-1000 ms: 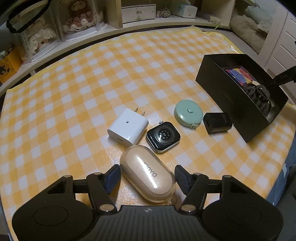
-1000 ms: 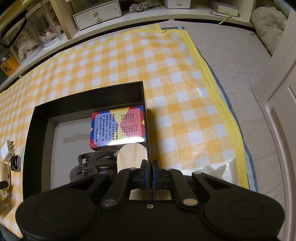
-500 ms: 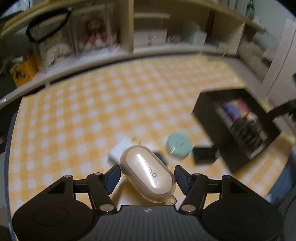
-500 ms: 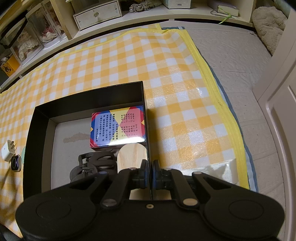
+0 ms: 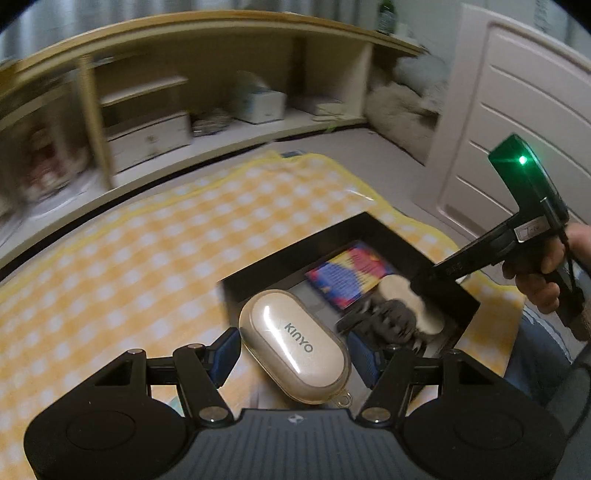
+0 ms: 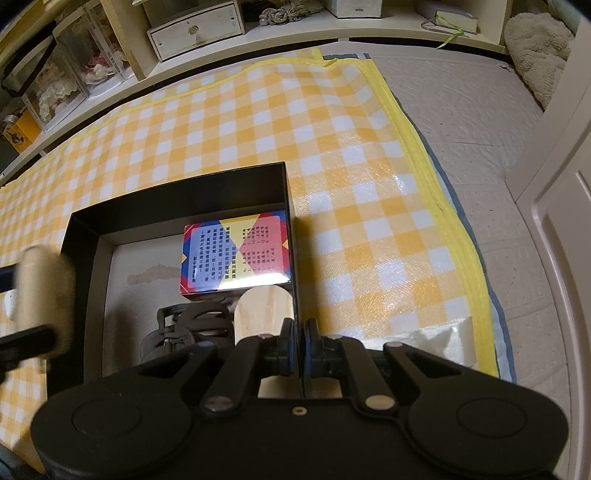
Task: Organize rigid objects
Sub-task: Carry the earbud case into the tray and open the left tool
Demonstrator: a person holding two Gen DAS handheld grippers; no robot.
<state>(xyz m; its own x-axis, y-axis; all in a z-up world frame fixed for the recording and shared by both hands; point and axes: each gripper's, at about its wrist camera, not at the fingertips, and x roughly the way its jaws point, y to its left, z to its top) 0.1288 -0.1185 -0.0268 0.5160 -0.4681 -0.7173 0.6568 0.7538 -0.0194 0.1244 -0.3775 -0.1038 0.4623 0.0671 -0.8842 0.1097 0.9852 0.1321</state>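
Since the earlier frames, the left gripper (image 5: 293, 354) has lifted the beige KINYO earbud case (image 5: 294, 342) off the checked mat (image 5: 129, 266) and carried it rightward, from beside the white charger and watch to a position over the near-left edge of the black box (image 5: 373, 226); the right gripper (image 6: 299, 345) has not shifted. Left wrist view: the case lies diagonally between the two blue-padded fingers (image 5: 224, 353), which are set wide and appear to bear on its ends — contact on the right side is partly hidden, so the grip is inferred from the case being clear of the mat. Behind it the box holds a multicoloured card pack (image 5: 347, 276) at the far end, with a dark claw hair clip (image 5: 391, 319) and a pale wooden piece (image 5: 421, 306) at the near end, all blurred by motion. Right wrist view: the right gripper's fingers are pressed together on the thin right wall of the box (image 6: 291, 258), pinching it near its near end. Inside, the card pack (image 6: 236, 254) rests against that wall, the wooden piece (image 6: 264, 310) just near of it, and the hair clip (image 6: 184, 328) to its left. The earbud case (image 6: 46, 299) shows at the left edge, blurred, beside the box's left wall. Shelving (image 6: 195, 26) borders the far side of the mat (image 6: 351, 147).
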